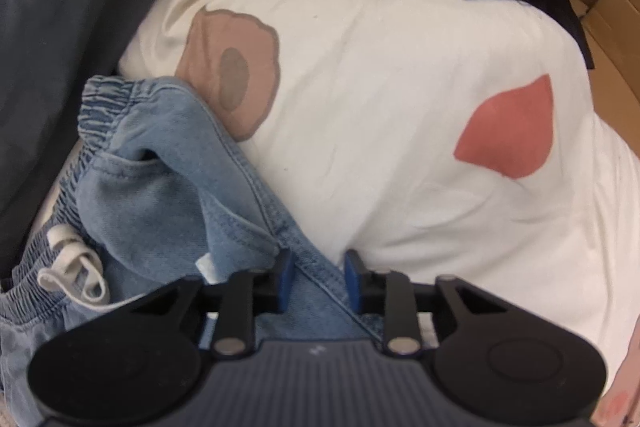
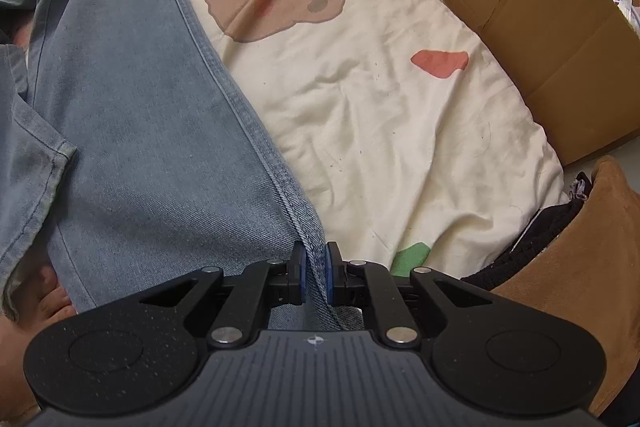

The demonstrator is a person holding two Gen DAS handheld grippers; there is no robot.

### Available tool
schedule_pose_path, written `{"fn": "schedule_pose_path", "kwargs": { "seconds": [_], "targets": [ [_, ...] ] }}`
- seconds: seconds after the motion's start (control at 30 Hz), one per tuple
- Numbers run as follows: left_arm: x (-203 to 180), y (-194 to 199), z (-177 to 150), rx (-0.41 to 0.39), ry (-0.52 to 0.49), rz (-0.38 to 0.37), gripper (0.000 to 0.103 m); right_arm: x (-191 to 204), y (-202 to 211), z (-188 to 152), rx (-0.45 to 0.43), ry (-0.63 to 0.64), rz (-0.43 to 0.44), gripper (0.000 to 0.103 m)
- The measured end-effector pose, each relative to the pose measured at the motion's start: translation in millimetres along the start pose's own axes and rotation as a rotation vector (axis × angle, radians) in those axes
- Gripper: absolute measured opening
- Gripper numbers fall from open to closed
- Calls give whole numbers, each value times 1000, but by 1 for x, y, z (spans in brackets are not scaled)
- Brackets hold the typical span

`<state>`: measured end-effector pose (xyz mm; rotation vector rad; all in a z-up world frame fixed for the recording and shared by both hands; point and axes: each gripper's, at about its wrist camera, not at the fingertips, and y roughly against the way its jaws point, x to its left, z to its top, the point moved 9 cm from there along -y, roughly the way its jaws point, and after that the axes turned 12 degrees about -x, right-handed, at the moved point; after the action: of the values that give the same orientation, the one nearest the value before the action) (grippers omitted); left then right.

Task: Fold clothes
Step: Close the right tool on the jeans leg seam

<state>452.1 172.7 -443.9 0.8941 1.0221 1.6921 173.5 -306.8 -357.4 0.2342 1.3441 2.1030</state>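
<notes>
1. The jeans lie stretched on the cream bedsheet, and I take the jeans' side seam as my landmark for everything else.
2. In the right wrist view the seam runs away from my right gripper, slanting up and to the left. That is the long axis of the leg, so any fold I make goes along or across this line.
3. My right gripper is nearly closed, its blue pads pinching the seam edge at the near end of the leg.
4. In the left wrist view my left gripper sits over the same kind of stitched seam, near the elastic waistband and its white drawstring, which lie to the left of the seam.
5. Its jaws stand a little apart with denim running between them. I cannot tell whether the pads actually press the cloth.
6. So I judge I hold the two ends of one side, waist on the left hand, leg on the right.
7. To the right of the seam, beyond the sheet, stands a cardboard box. I cannot see what is inside it.
8. A bare foot shows to the left of the seam, at the near edge of the denim.
</notes>
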Motion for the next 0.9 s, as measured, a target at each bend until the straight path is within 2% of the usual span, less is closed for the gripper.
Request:
{"fn": "schedule_pose_path", "kwargs": {
  "seconds": [0.03, 0.07, 0.17, 0.33, 0.4, 0.47, 0.5, 0.53, 0.6, 0.9],
  "targets": [
    [0, 2, 0, -6, 1, -8, 8, -1, 2, 2, -7, -2, 0, 7],
    [0, 6, 0, -6, 20, -43, 0, -1, 4, 4, -15, -6, 0, 7],
    [0, 20, 3, -23, 42, -89, 0, -3, 14, 12, -36, 0, -4, 7],
    [9, 37, 16, -55, 82, -113, 0, -12, 27, 33, -76, 28, -42, 6],
    [12, 40, 18, -34, 118, -127, 0, -20, 30, 42, -85, 27, -69, 6],
    [13, 41, 17, 7, 161, -146, 8, -30, 32, 49, -94, 26, -96, 5],
    [12, 41, 17, 20, 178, -157, 22, -35, 33, 53, -98, 25, -109, 5],
    [11, 42, 17, 26, 185, -159, 42, -40, 34, 57, -102, 24, -123, 4],
    [8, 40, 16, 27, 191, -148, 55, -48, 35, 63, -111, 24, -138, 4],
    [2, 16, 2, 39, 252, -102, 50, -52, 26, 67, -94, 46, -141, 4]
  ]
}}
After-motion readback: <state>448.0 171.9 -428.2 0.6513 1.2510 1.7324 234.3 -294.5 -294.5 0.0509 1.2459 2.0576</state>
